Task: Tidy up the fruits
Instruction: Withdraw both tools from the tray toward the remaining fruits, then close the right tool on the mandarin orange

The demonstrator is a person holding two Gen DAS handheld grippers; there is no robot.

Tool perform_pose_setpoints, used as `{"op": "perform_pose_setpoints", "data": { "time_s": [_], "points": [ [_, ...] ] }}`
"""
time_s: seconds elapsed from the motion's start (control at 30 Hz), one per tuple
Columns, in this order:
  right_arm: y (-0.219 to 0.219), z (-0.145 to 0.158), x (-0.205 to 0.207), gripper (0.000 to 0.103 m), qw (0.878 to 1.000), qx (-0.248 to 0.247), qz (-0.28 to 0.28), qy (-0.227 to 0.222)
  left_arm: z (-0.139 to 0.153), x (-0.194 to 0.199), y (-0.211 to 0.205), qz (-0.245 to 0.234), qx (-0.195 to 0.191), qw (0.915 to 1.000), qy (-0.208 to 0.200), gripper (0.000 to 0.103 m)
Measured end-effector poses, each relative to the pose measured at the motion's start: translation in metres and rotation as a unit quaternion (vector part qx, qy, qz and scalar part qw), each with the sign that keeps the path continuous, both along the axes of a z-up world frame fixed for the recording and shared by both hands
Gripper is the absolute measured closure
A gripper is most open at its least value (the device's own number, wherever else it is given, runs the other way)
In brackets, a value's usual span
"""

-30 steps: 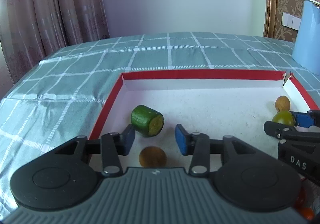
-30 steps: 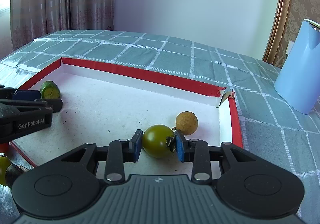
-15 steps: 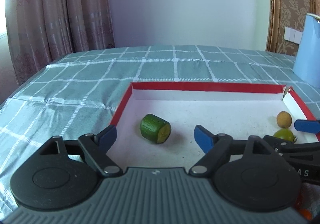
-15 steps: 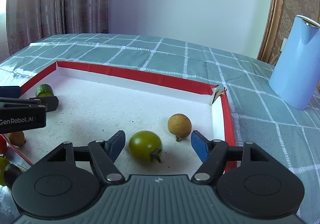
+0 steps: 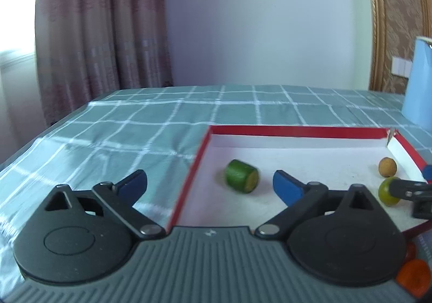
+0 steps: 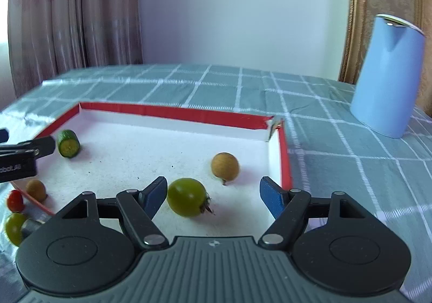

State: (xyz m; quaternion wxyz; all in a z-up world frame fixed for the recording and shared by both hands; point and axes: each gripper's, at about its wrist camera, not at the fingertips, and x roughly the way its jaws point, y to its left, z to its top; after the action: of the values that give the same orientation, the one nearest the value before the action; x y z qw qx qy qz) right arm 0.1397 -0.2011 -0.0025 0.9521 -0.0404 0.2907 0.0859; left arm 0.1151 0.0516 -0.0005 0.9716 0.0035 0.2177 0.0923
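A shallow white tray with a red rim (image 6: 172, 114) lies on the checked cloth; it also shows in the left wrist view (image 5: 297, 131). Inside lie a cut cucumber piece (image 6: 68, 143) (image 5: 242, 179), a green tomato (image 6: 187, 197) (image 5: 387, 191), a brown longan (image 6: 225, 167) (image 5: 387, 167) and a second brown fruit (image 6: 36, 189) at the near left edge. My right gripper (image 6: 213, 196) is open and empty, pulled back above the green tomato. My left gripper (image 5: 210, 185) is open and empty, over the tray's left rim, short of the cucumber.
A tall light blue jug (image 6: 387, 76) stands on the cloth right of the tray. Outside the tray's near left corner lie a red tomato (image 6: 14, 200), a green tomato (image 6: 13, 227) and an orange fruit (image 5: 414, 273). Curtains and a wall stand behind the table.
The right gripper opened and let go of the green tomato, which now rests in the tray. The left gripper opened wide. Both grippers drew back and up.
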Motion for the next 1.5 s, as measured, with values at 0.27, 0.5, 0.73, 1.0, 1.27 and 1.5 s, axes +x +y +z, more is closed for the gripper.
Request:
{"op": "perform_pose_setpoints", "data": {
  "time_s": [0.27, 0.5, 0.73, 1.0, 1.27, 1.5],
  "points": [
    [-0.029, 0.004, -0.046, 0.027, 0.997, 0.069, 0.0, -0.024, 0.002, -0.017, 0.029, 0.026, -0.052, 0.9983, -0.002, 0.003],
    [-0.041, 0.001, -0.095, 0.021, 0.995, 0.093, 0.016, -0.034, 0.001, -0.021, 0.025, 0.024, -0.033, 0.9992, 0.0, 0.002],
    [-0.018, -0.008, -0.11, 0.021, 0.997, 0.058, 0.047, -0.018, 0.002, -0.021, 0.028, 0.024, -0.045, 0.9987, 0.003, 0.0],
    [0.014, -0.011, -0.107, 0.021, 0.995, 0.045, 0.091, -0.006, 0.001, -0.02, 0.028, 0.018, -0.047, 0.9987, 0.005, 0.0],
    [0.023, -0.021, -0.097, 0.061, 0.995, 0.044, 0.087, 0.026, 0.001, -0.019, 0.029, 0.017, -0.049, 0.9986, 0.008, 0.0],
    [-0.005, -0.015, -0.106, 0.061, 0.998, 0.019, 0.064, 0.006, -0.002, -0.038, 0.031, 0.002, -0.043, 0.999, 0.008, 0.0]
  ]
}}
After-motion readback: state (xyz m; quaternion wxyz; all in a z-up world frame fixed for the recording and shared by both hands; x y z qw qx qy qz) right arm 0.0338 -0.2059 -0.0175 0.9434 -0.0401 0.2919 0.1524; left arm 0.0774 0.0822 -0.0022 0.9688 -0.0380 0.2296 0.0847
